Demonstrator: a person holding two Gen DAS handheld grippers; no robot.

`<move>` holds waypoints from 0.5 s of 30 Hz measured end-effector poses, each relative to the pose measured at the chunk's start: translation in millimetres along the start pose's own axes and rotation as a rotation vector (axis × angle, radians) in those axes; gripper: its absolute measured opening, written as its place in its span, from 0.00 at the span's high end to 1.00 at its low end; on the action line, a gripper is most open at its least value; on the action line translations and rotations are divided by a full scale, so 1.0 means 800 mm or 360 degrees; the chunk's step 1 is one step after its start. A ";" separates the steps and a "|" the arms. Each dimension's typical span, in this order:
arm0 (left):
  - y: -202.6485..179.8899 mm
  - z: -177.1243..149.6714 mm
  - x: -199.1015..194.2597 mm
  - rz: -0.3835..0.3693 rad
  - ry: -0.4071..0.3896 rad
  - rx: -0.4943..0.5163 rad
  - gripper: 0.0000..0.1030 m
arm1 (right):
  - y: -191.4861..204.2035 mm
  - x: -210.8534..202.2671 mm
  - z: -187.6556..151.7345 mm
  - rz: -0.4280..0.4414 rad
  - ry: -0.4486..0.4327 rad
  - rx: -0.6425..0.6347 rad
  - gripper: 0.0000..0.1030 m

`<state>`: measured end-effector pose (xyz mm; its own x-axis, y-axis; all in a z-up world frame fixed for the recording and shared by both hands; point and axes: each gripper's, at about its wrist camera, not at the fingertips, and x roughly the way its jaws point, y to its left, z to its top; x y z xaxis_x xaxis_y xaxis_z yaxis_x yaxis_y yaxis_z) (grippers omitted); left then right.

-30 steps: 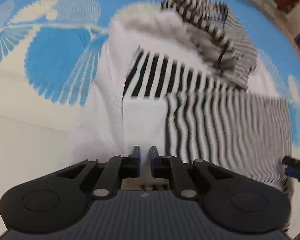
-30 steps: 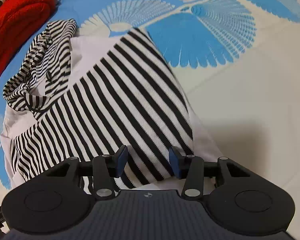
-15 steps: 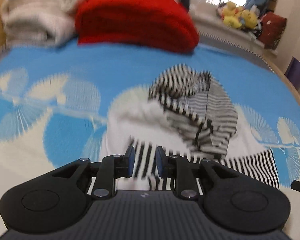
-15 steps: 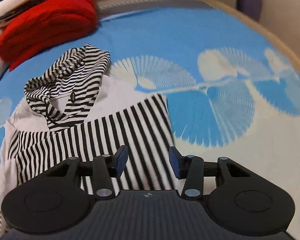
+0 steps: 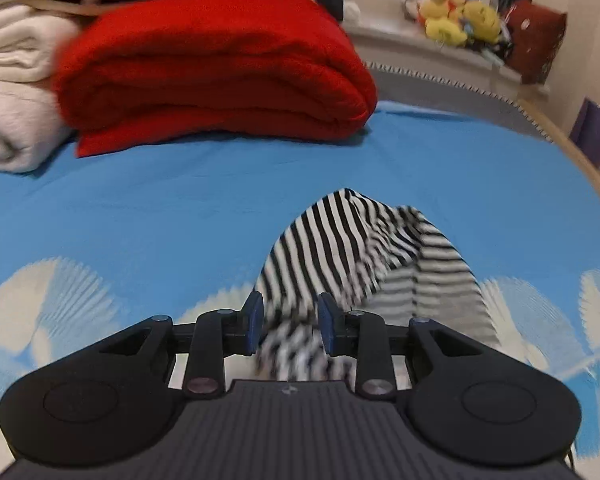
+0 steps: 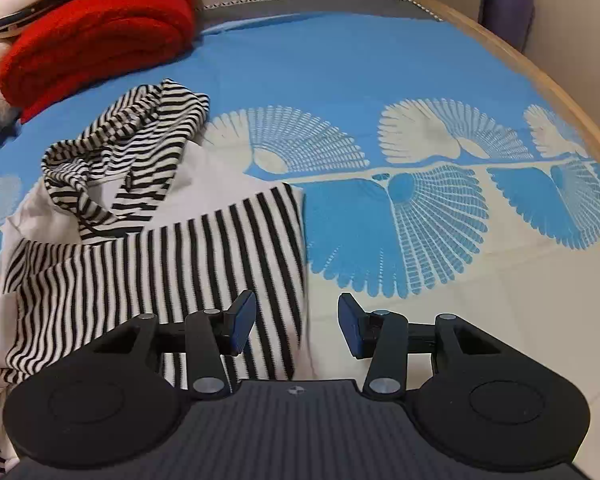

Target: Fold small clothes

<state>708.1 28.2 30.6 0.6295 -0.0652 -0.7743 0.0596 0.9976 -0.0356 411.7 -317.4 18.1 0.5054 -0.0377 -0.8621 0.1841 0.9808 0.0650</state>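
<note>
A small white hoodie [image 6: 220, 176] lies on the blue patterned bedspread [image 6: 340, 72], with a black-and-white striped sleeve [image 6: 180, 260] folded across its body. Its striped hood [image 5: 340, 248] is bunched at the top and shows in the right wrist view as hood [image 6: 132, 140]. My left gripper [image 5: 290, 322] hovers over the hood with its jaws opening. Hood cloth shows in the gap, but the pads do not press on it. My right gripper [image 6: 296, 322] stands open above the folded sleeve's right edge, holding nothing.
A folded red blanket [image 5: 212, 68] and a cream blanket [image 5: 12, 80] sit at the head of the bed beyond the hood. Plush toys [image 5: 456, 20] line a ledge behind. The bed's wooden edge [image 6: 540, 76] curves along the right, with a purple object [image 6: 508, 12] past it.
My left gripper has moved from the folded sleeve up to the hood, and its jaws have gone from almost shut to apart. My right gripper has risen a little and rolled, still open.
</note>
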 end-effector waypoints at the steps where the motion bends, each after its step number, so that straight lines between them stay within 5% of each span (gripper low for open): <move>1: 0.001 0.014 0.026 0.0004 0.0024 -0.0003 0.68 | -0.001 0.003 0.000 -0.0007 0.0006 0.0003 0.54; 4: 0.003 0.047 0.102 0.0074 0.0079 -0.0039 0.65 | -0.004 0.014 0.001 -0.0034 0.0035 0.0010 0.54; 6: 0.008 0.061 0.140 0.0109 0.0110 -0.0085 0.41 | 0.000 0.020 0.001 -0.0029 0.0053 -0.0010 0.54; 9: 0.011 0.073 0.190 0.0149 0.0193 -0.0142 0.27 | 0.011 0.025 -0.001 -0.0029 0.0058 -0.0076 0.54; 14: 0.008 0.072 0.231 0.0053 0.0318 -0.0228 0.29 | 0.016 0.033 -0.003 -0.0019 0.0091 -0.0100 0.54; 15: 0.005 0.070 0.233 0.0024 0.0320 -0.0212 0.51 | 0.015 0.034 -0.002 -0.0015 0.0096 -0.0090 0.54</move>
<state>869.0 18.9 -78.1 0.4617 -0.0576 -0.8852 -0.0596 0.9936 -0.0958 426.5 -306.4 -5.6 0.4519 -0.0368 -0.8913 0.1399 0.9897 0.0301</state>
